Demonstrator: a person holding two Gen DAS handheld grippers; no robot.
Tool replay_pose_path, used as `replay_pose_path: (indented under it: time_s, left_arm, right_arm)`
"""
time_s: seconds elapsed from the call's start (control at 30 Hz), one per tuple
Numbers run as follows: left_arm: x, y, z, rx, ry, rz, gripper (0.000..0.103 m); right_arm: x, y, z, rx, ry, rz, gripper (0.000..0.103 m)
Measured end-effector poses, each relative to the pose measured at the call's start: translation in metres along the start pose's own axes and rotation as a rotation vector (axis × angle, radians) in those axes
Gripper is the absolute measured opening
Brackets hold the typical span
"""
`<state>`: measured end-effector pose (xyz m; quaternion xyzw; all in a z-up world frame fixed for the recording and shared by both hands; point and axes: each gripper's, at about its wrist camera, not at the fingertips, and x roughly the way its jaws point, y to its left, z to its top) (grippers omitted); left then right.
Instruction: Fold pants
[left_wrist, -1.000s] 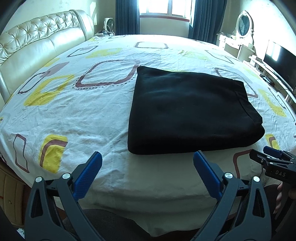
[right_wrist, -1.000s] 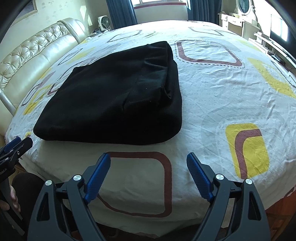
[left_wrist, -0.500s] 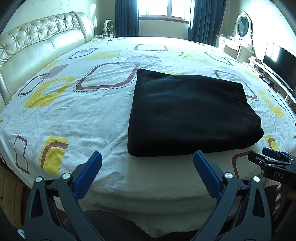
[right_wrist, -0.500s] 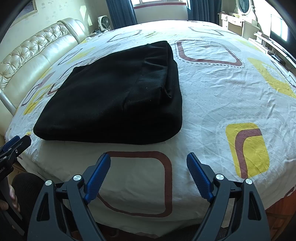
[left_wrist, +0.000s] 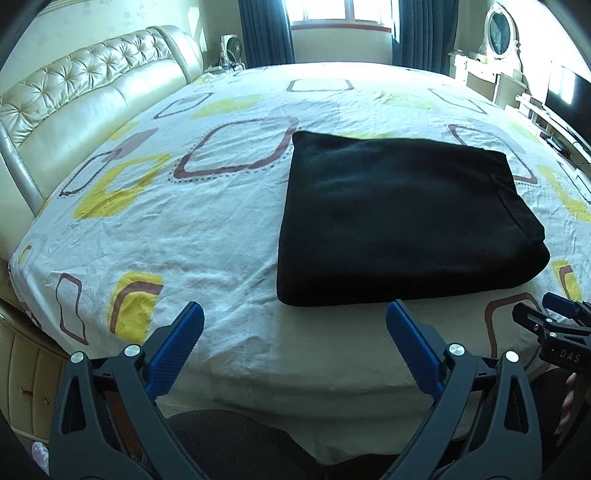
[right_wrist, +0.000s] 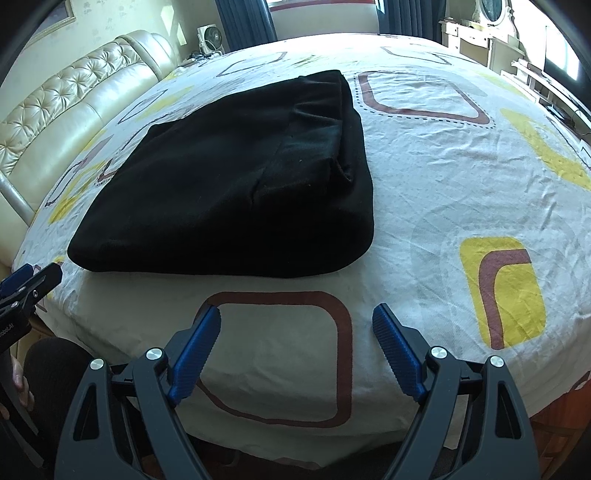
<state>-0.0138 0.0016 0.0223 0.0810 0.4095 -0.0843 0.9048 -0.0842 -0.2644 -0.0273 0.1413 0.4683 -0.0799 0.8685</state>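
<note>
Black pants (left_wrist: 402, 221) lie folded into a flat rectangle on the patterned bedsheet (left_wrist: 207, 229).

Left gripper (left_wrist: 295, 332) and right gripper (right_wrist: 295, 328) hover near the bed's front edge, jaws spread wide, holding nothing, clear of the pants.

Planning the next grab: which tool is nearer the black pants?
Left, slightly. The left tool is open, its right fingertip almost at the near edge of the pants. The right tool is open, short of the pants' near right corner, with bare sheet between.
</note>
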Motion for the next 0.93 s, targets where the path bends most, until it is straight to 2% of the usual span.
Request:
replay_pose_path:
  time_s: [0.1, 0.2, 0.43, 0.53, 0.6, 0.7, 0.77, 0.83, 0.93]
  left_arm:
    - [-0.010, 0.001, 0.002, -0.002, -0.064, -0.040, 0.099]
    - [-0.013, 0.002, 0.006, -0.012, -0.083, -0.073, 0.099]
    - [-0.017, 0.007, 0.021, -0.065, -0.104, -0.071, 0.101]
    - [-0.019, 0.007, 0.029, -0.053, -0.132, -0.174, 0.101]
    - [-0.017, 0.004, 0.034, -0.035, -0.135, -0.212, 0.101]
    - [-0.010, -0.004, 0.040, 0.045, -0.138, -0.198, 0.101]
    - [-0.001, -0.005, 0.044, 0.064, -0.120, -0.148, 0.101]
    - [0.006, 0.000, 0.047, 0.101, -0.121, -0.145, 0.101]
    - [0.024, 0.021, 0.061, 0.088, -0.121, -0.116, 0.101]
  right_arm:
    - [0.000, 0.000, 0.000, 0.003, 0.004, 0.004, 0.083]
    - [0.000, 0.000, -0.001, 0.002, 0.008, 0.005, 0.083]
    - [0.001, -0.002, -0.001, 0.000, 0.008, 0.007, 0.083]
    - [0.002, -0.003, 0.000, -0.001, 0.007, 0.006, 0.083]
    - [0.002, -0.003, 0.000, -0.003, 0.008, 0.006, 0.083]
    - [0.003, -0.004, 0.002, 0.005, 0.012, 0.013, 0.083]
    - [0.001, -0.006, 0.003, 0.020, 0.010, 0.027, 0.083]
    - [-0.001, -0.009, 0.007, 0.028, 0.020, 0.041, 0.083]
    - [-0.007, -0.020, 0.020, 0.072, 0.009, 0.077, 0.083]
